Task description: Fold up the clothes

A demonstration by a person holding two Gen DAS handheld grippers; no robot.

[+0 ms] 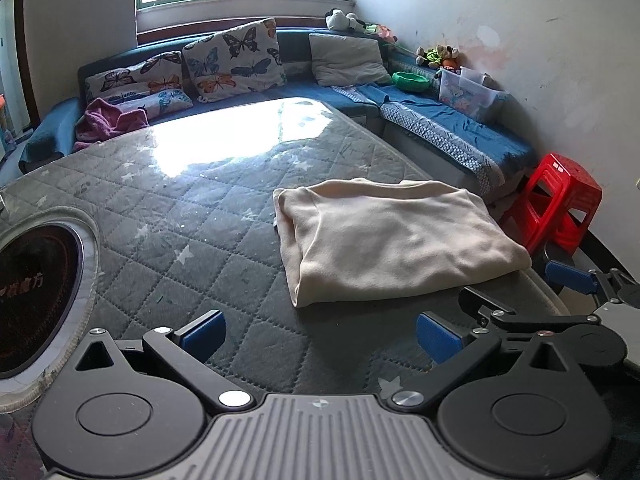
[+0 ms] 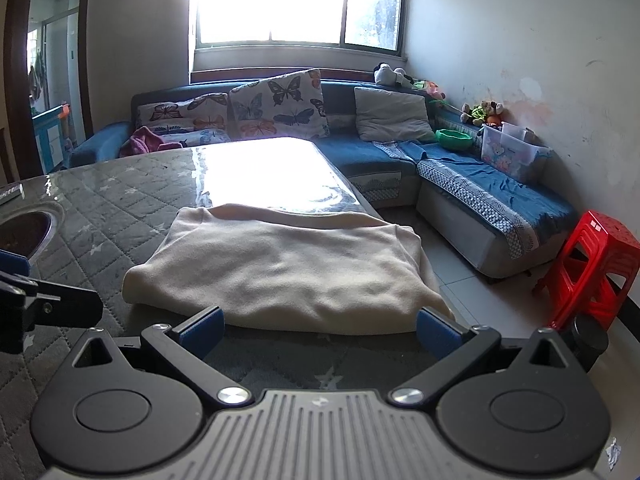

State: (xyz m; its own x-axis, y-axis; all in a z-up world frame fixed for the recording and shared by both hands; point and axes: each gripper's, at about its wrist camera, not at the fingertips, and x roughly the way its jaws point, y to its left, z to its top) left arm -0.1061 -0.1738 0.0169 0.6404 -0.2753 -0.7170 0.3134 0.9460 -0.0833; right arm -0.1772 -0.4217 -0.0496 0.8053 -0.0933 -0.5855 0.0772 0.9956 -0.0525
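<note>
A cream garment (image 1: 392, 240) lies folded into a thick rectangle on the grey quilted table (image 1: 180, 220), near its right edge. It also shows in the right wrist view (image 2: 280, 268). My left gripper (image 1: 320, 338) is open and empty, just short of the garment's near left corner. My right gripper (image 2: 320, 330) is open and empty, its blue fingertips (image 2: 202, 328) at the garment's near edge. The right gripper also shows at the right of the left wrist view (image 1: 500, 304).
A round hotplate (image 1: 36, 296) is set in the table at the left. A blue corner sofa (image 1: 452, 128) with butterfly cushions (image 1: 232, 60) runs behind. A red plastic stool (image 2: 592, 264) stands on the floor at the right. A clear storage box (image 2: 508, 152) sits on the sofa.
</note>
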